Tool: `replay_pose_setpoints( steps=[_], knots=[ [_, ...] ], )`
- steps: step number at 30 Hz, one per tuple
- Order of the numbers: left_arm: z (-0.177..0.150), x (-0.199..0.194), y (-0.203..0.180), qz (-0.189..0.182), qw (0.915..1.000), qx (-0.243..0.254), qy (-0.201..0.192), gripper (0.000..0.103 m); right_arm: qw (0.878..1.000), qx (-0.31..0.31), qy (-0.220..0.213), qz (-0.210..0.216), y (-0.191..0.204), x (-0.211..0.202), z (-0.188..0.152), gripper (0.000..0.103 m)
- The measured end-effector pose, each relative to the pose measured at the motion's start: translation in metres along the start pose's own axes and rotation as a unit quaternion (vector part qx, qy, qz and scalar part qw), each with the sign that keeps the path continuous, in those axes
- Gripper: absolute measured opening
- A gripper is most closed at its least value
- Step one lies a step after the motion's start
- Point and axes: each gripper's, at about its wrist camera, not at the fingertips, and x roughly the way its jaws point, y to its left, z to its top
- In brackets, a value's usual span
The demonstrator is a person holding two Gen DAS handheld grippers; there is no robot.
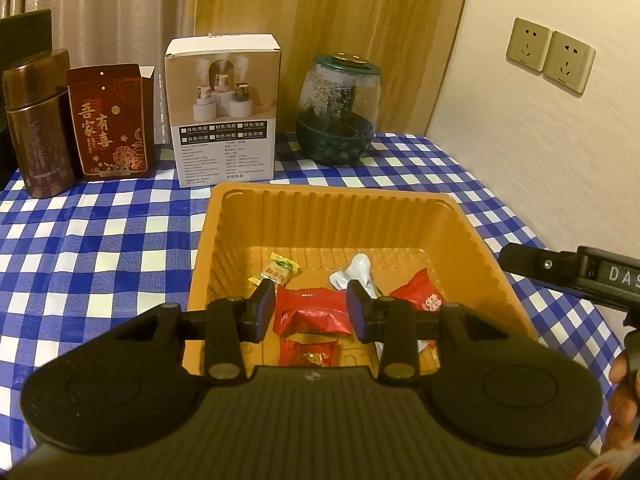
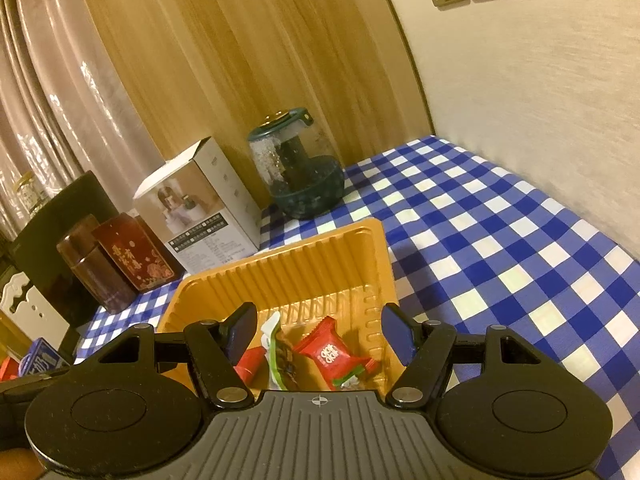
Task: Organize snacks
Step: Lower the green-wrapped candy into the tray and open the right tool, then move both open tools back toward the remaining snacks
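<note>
Several wrapped sweets lie gathered in an orange tray, the left gripper narrowly parted, the right gripper wide, both empty above it.

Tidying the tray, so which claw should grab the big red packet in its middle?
Left, probably. The left claw is open with the red packet framed between its fingers; the right claw hangs over the red candy nearer the side wall of the orange tray.
</note>
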Motion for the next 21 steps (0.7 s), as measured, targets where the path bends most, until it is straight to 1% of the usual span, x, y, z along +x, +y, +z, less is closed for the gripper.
replay_pose_setpoints(
  steps=[11,17,21],
  knots=[
    [-0.007,-0.016,-0.006,-0.005,0.9999,0.011,-0.002,0.036,1.000,-0.019,-0.013,-0.013,0.002,-0.016,-0.006,0.069],
    [-0.015,-0.026,-0.012,-0.009,0.9998,0.020,-0.002,0.036,0.999,-0.038,-0.007,-0.010,0.009,-0.025,-0.016,0.069],
    [-0.023,-0.037,-0.014,-0.011,0.9997,0.021,-0.002,0.037,0.999,-0.032,-0.010,-0.009,0.010,-0.036,-0.022,0.069]
  ],
)
